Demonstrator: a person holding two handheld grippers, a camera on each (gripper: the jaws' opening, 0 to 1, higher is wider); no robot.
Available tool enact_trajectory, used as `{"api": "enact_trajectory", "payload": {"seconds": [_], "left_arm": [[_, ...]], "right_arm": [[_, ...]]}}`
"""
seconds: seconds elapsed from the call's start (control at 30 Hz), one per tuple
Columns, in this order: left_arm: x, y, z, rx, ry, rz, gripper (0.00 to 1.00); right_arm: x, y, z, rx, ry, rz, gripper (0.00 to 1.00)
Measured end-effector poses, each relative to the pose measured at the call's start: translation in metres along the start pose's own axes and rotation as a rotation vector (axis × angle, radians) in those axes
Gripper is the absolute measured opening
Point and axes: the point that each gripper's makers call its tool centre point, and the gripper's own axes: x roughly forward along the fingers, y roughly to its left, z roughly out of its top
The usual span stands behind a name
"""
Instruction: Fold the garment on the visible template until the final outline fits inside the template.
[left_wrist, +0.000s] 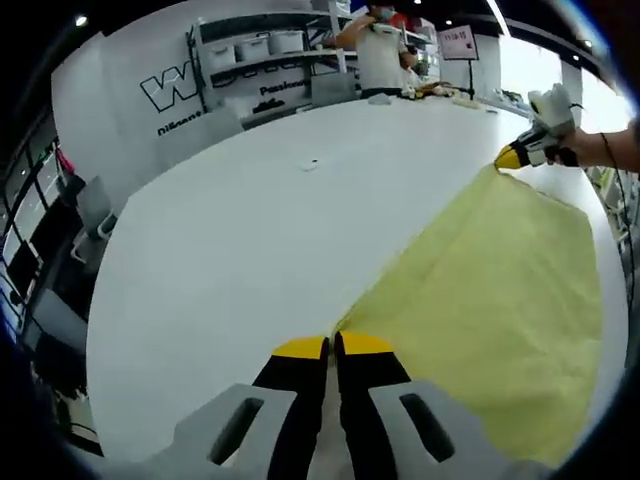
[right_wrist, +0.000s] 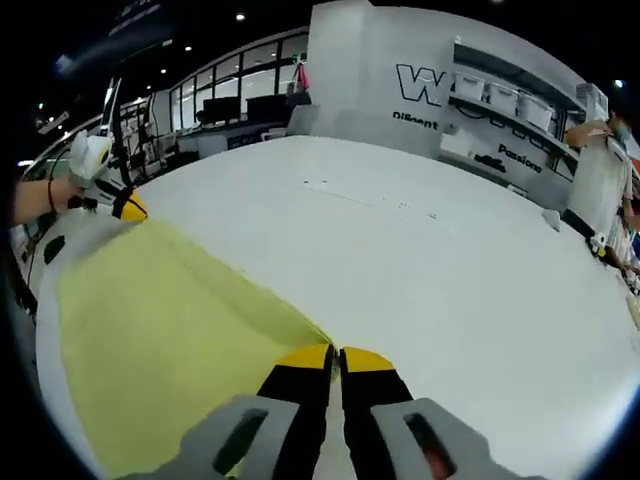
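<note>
A pale yellow garment (left_wrist: 490, 300) lies spread on the white table (left_wrist: 250, 260), stretched taut between both grippers. In the left gripper view my left gripper (left_wrist: 333, 346) is shut on one corner of the cloth at the bottom. My right gripper (left_wrist: 520, 156), held by a hand, pinches the far corner at the upper right. In the right gripper view my right gripper (right_wrist: 335, 357) is shut on the garment (right_wrist: 160, 320) at its near corner. The left gripper (right_wrist: 126, 208) holds the opposite corner at the upper left. The cloth's edge runs straight between them.
A small mark (left_wrist: 311, 163) and faint marks (right_wrist: 400, 207) show on the white table (right_wrist: 450, 290). A person (left_wrist: 380, 50) stands at the table's far end beside shelves with bins (left_wrist: 260, 48). Grey chairs (left_wrist: 95, 205) line one edge. Desks (right_wrist: 215, 120) stand beyond another.
</note>
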Motion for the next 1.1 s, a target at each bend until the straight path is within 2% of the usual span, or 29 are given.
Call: {"api": "enact_trajectory", "payload": {"seconds": [0.03,0.07,0.1,0.13,0.2,0.33,0.6,0.93,1.1], "left_arm": [[-0.002,0.009,0.002,0.066,-0.007,0.06,0.06],[-0.006,0.013,-0.001,0.074,0.002,0.1,0.07],[-0.006,0.014,-0.001,0.066,0.002,0.106,0.1],[-0.01,0.01,0.0,-0.013,-0.023,0.094,0.12],[-0.013,0.007,0.001,-0.032,-0.04,0.075,0.15],[-0.023,0.006,0.001,-0.015,-0.047,0.087,0.15],[-0.048,-0.008,0.004,-0.055,-0.081,0.079,0.15],[-0.067,-0.026,0.001,-0.097,-0.099,0.066,0.15],[-0.074,-0.034,-0.005,-0.09,-0.092,0.058,0.16]], "right_arm": [[-0.002,-0.014,-0.006,0.019,0.036,-0.082,0.04],[-0.004,-0.02,-0.008,0.035,0.046,-0.112,0.07],[-0.005,-0.024,-0.006,0.068,0.024,-0.129,0.11],[-0.008,-0.026,-0.001,0.104,-0.013,-0.128,0.13],[-0.012,-0.026,-0.002,0.075,-0.011,-0.117,0.13],[-0.023,-0.021,0.003,0.047,-0.03,-0.104,0.16],[-0.039,-0.01,0.009,0.031,-0.06,-0.083,0.17],[-0.052,0.007,0.005,0.036,-0.065,-0.049,0.18],[-0.056,0.014,-0.001,0.049,-0.059,-0.028,0.18]]}}
